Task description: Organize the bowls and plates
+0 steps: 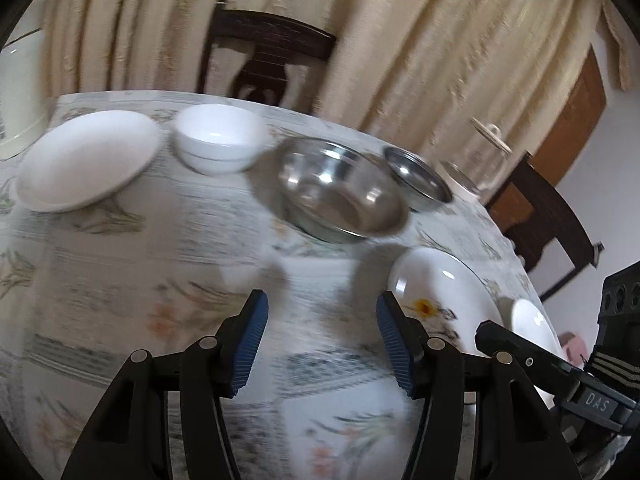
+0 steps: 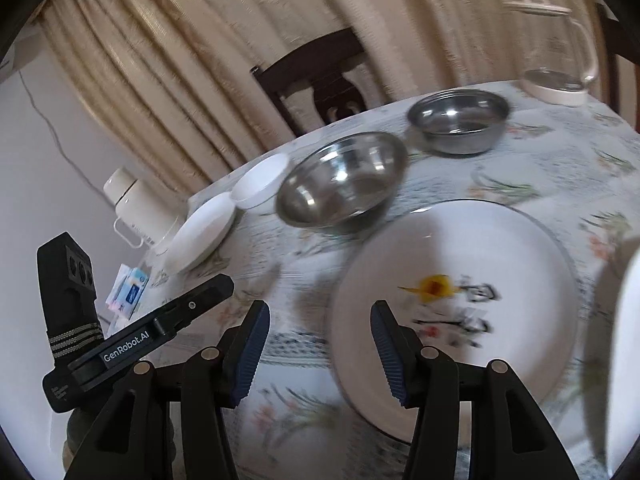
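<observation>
1. Blue ribbed pads [image 1: 252, 344] of the left gripper [image 1: 322, 312] stand spread wide apart at 6 o'clock of its own view, gripping nothing, with only the patterned tablecloth [image 1: 120, 264] showing between them.
2. Likewise released, the right gripper [image 2: 320, 320] hangs with its jaws wide and empty; its right-hand pad overlaps the near rim of the flower-printed plate [image 2: 460, 248], though whether it touches the plate cannot be told.
3. That plate lies flat on the cloth at 4 o'clock in the left view, and a second white dish [image 1: 532, 320] sits just beyond it at the edge.
4. Towards 1 o'clock from the left gripper stands the larger steel bowl [image 1: 344, 192], upright with its mouth up, and the smaller steel bowl [image 1: 418, 178] sits just beside it, farther out.
5. At 11 o'clock a white bowl [image 1: 220, 138] stands upright, and a plain white plate [image 1: 88, 160] lies just beside it at 10 o'clock, seemingly tipped a little.
6. Round as they are, none of these dishes has a long axis to speak of.
7. Farther back a glass kettle [image 2: 556, 56] stands at 1 o'clock in the right view, a cream jug [image 2: 138, 204] at 9 o'clock, with a dark chair [image 1: 264, 56] and beige curtains [image 1: 420, 40] behind the table.
</observation>
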Demonstrator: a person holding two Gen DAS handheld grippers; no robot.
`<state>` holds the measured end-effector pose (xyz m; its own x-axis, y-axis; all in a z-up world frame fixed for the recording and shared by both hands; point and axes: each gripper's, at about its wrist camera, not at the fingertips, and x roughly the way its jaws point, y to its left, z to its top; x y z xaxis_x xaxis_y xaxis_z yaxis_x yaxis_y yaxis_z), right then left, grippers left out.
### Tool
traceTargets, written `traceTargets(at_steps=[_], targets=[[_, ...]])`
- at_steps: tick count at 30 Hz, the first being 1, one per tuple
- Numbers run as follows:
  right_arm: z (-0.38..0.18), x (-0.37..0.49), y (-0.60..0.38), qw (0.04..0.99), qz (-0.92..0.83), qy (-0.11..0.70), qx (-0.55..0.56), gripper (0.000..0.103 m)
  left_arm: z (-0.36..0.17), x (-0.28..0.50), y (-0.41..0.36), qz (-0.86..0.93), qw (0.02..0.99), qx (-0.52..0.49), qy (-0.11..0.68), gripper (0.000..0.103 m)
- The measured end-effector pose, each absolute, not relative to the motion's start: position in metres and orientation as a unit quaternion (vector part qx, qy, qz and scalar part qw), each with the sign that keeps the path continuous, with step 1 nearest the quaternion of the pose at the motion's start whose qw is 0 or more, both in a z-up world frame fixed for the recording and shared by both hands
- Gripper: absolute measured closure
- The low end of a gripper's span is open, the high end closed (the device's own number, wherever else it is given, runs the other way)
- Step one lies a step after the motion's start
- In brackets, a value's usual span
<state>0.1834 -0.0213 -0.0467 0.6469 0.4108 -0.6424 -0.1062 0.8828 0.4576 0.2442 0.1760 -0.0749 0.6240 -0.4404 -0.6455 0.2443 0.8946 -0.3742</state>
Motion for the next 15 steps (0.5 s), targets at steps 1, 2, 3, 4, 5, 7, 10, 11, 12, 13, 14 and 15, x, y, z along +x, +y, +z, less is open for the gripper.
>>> traceTargets(at_steps=[1, 2, 3, 4, 5, 7, 10, 11, 12, 13, 14, 15], targets=[[-0.047, 0.189, -0.013, 0.883, 0.153, 0.400, 0.193, 0.047, -0.075, 0.246, 0.184, -0.185, 0.893, -0.129, 0.389, 0.045], [-0.047, 0.192, -0.008, 0.881, 0.156, 0.402, 0.192, 0.047, -0.075, 0.249, 0.193, -0.175, 0.895, -0.132, 0.388, 0.045], [-0.047, 0.197, -0.001, 0.879, 0.160, 0.406, 0.191, 0.047, -0.074, 0.251, 0.199, -0.167, 0.897, -0.132, 0.387, 0.045], [-0.046, 0.202, 0.007, 0.878, 0.166, 0.409, 0.189, 0.046, -0.074, 0.252, 0.207, -0.157, 0.900, -0.132, 0.385, 0.045], [-0.047, 0.206, 0.014, 0.876, 0.170, 0.411, 0.186, 0.046, -0.074, 0.255, 0.216, -0.146, 0.902, -0.134, 0.383, 0.045], [-0.047, 0.215, 0.028, 0.873, 0.177, 0.417, 0.180, 0.045, -0.074, 0.260, 0.231, -0.133, 0.903, -0.143, 0.382, 0.045], [-0.048, 0.231, 0.050, 0.868, 0.186, 0.428, 0.170, 0.045, -0.074, 0.269, 0.256, -0.107, 0.906, -0.154, 0.379, 0.045], [-0.049, 0.236, 0.056, 0.866, 0.190, 0.431, 0.169, 0.045, -0.075, 0.273, 0.268, -0.096, 0.907, -0.159, 0.378, 0.045], [-0.050, 0.243, 0.064, 0.862, 0.195, 0.437, 0.168, 0.045, -0.075, 0.277, 0.275, -0.088, 0.907, -0.163, 0.378, 0.045], [-0.050, 0.248, 0.069, 0.861, 0.196, 0.439, 0.168, 0.045, -0.075, 0.280, 0.283, -0.082, 0.908, -0.165, 0.377, 0.045], [-0.051, 0.253, 0.074, 0.859, 0.198, 0.441, 0.167, 0.045, -0.075, 0.285, 0.294, -0.071, 0.909, -0.167, 0.376, 0.045], [-0.052, 0.259, 0.079, 0.857, 0.201, 0.444, 0.166, 0.045, -0.076, 0.288, 0.300, -0.064, 0.909, -0.169, 0.375, 0.045]])
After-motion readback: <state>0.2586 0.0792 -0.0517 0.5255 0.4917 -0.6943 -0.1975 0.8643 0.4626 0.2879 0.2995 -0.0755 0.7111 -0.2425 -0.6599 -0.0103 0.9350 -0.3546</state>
